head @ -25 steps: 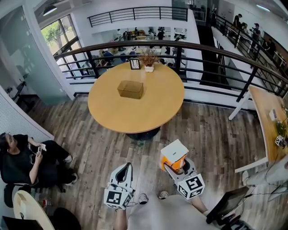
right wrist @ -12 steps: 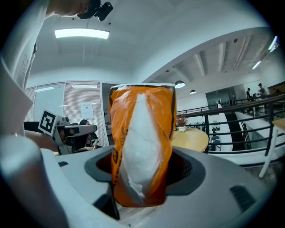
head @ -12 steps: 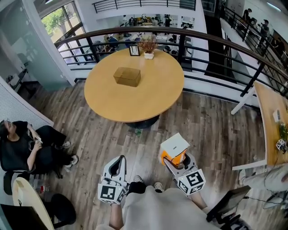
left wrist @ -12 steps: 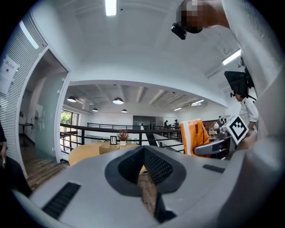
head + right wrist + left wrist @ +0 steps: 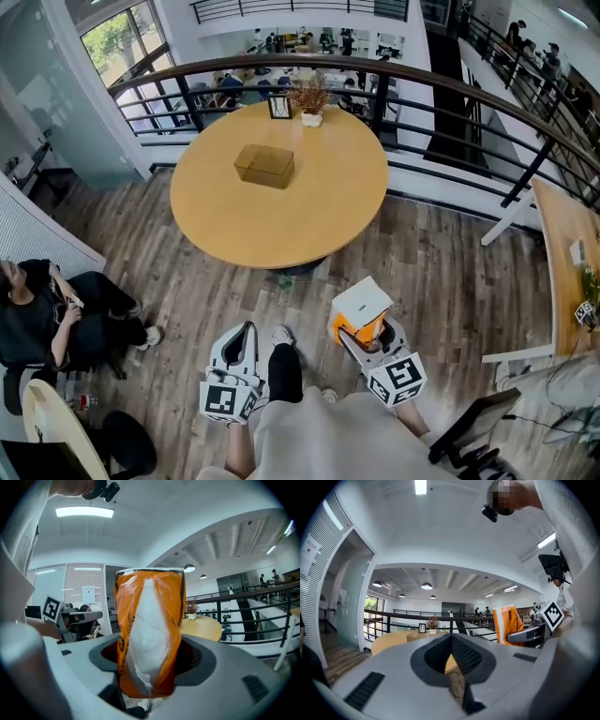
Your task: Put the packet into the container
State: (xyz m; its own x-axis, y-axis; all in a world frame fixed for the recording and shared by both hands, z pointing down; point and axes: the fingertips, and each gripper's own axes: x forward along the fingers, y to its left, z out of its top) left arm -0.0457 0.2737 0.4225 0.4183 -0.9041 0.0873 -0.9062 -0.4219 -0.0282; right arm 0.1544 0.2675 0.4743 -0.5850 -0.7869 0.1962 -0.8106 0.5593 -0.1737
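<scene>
An orange-and-white packet (image 5: 361, 307) stands upright between the jaws of my right gripper (image 5: 363, 335), which is shut on it; in the right gripper view the packet (image 5: 150, 639) fills the middle. My left gripper (image 5: 246, 336) hangs beside it at the left, jaws together and holding nothing. A brown cardboard box (image 5: 264, 165), the container, sits on the round wooden table (image 5: 281, 230) well ahead of both grippers. The left gripper view shows that box (image 5: 417, 636) far off and the packet (image 5: 506, 623) to the right.
A black railing (image 5: 441, 89) curves behind the table. On the table's far edge are a small picture frame (image 5: 279, 106) and a potted plant (image 5: 311, 98). A seated person (image 5: 47, 319) is at the left. A desk (image 5: 567, 244) stands at the right. Wooden floor lies between me and the table.
The table and box have drawn slightly nearer in the head view. A dark-trousered leg has stepped forward between the grippers. The right gripper keeps the packet; the left stays empty.
</scene>
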